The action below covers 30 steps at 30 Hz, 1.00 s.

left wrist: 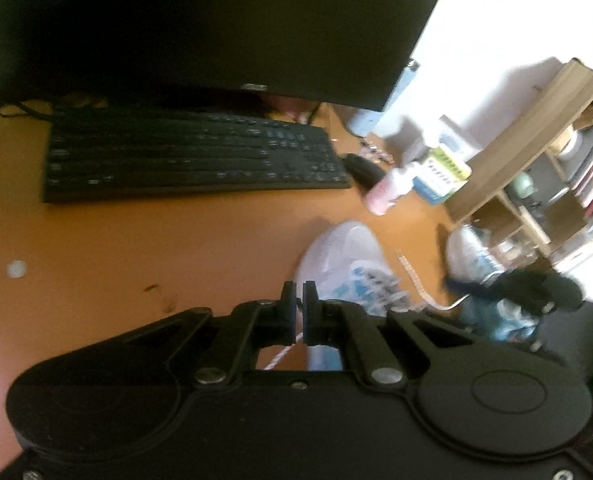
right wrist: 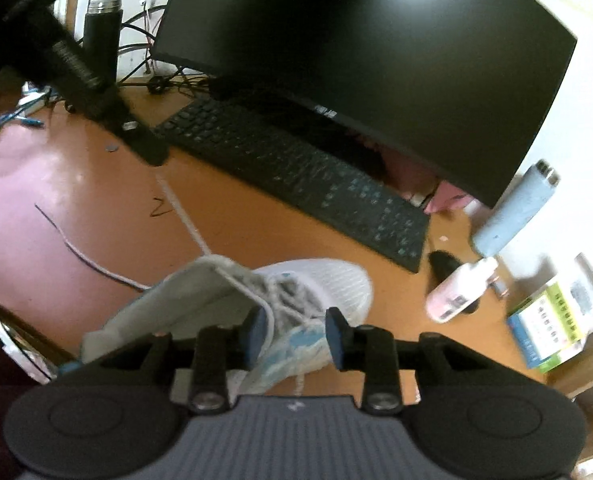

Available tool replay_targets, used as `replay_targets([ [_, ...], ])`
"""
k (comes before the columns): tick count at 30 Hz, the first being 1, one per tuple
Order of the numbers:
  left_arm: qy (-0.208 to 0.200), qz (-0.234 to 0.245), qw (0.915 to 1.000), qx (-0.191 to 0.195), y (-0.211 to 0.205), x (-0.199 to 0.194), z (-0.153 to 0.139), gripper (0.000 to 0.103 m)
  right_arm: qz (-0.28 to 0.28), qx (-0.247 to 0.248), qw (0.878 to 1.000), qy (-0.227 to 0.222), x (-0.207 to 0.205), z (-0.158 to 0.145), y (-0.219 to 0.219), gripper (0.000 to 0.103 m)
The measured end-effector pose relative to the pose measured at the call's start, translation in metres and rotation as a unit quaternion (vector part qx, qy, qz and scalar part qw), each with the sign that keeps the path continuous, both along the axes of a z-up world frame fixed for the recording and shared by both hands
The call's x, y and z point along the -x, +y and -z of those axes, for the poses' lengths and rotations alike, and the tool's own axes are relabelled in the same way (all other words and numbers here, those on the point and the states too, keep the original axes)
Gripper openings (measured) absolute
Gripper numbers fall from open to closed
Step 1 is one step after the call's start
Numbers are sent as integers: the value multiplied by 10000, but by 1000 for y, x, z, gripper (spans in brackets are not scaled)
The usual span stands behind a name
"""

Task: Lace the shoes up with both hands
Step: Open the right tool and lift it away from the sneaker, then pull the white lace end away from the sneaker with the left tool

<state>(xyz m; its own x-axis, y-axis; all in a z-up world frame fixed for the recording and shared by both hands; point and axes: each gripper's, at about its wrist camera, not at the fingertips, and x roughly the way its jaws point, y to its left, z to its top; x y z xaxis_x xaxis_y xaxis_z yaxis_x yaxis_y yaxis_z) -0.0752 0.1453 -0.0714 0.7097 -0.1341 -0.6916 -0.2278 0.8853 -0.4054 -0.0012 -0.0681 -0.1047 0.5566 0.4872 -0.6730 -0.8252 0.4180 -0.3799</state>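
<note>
A white shoe with blue trim (right wrist: 320, 280) stands on the orange desk, toe toward the keyboard; it shows in the left wrist view too (left wrist: 344, 256). My right gripper (right wrist: 296, 334) hangs open just above its laced throat, one finger on each side and nothing between them. A white lace (right wrist: 184, 216) runs taut from the shoe's tongue up left to my left gripper (right wrist: 148, 152). That left gripper (left wrist: 299, 294) is shut on the lace (left wrist: 280, 354), which trails down under its fingers. Another lace end (right wrist: 80, 256) lies loose on the desk at the left.
A black keyboard (left wrist: 192, 156) and dark monitor (left wrist: 216, 28) fill the back. A mouse (right wrist: 442, 260), pink bottle (right wrist: 456, 296), blue bottle (right wrist: 512, 212) and boxes (right wrist: 552, 320) crowd the right. A second shoe (left wrist: 468, 252) sits by a wooden shelf (left wrist: 536, 140). A black flask (right wrist: 100, 36) stands back left.
</note>
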Motion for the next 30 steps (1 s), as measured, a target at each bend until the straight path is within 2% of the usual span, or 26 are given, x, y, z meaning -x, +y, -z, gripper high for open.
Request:
replay_targets([
  [5, -91, -228, 9995, -214, 8, 13, -11, 0, 198, 6, 9995, -248, -4, -6, -10, 35],
  [8, -30, -350, 9985, -408, 14, 21, -14, 0, 402, -10, 9990, -173, -14, -5, -19, 35],
  [13, 169, -612, 9963, -585, 26, 40, -13, 0, 427, -152, 9989, -101, -14, -7, -26, 35],
  [18, 326, -1004, 9923, -653, 44, 61, -16, 0, 216, -467, 9986, 117, 2, -17, -28, 40],
  [20, 355, -1078, 9918, -588, 48, 65, -17, 0, -25, -531, 9983, 235, 9, -17, -28, 40],
  [22, 368, -1069, 9919, -585, 46, 66, -18, 0, -415, -397, 9977, 350, 21, -12, -24, 42],
  [24, 382, -1021, 9918, -671, 43, 65, -19, 0, -608, -52, 9979, 238, 28, -1, -17, 43],
  [28, 396, -955, 9924, -673, 42, 66, -22, 0, -711, 464, 9963, -140, 27, 20, -3, 42],
  [30, 387, -917, 9923, -736, 41, 66, -26, 0, -652, 403, 9967, -254, 24, 18, -1, 40],
])
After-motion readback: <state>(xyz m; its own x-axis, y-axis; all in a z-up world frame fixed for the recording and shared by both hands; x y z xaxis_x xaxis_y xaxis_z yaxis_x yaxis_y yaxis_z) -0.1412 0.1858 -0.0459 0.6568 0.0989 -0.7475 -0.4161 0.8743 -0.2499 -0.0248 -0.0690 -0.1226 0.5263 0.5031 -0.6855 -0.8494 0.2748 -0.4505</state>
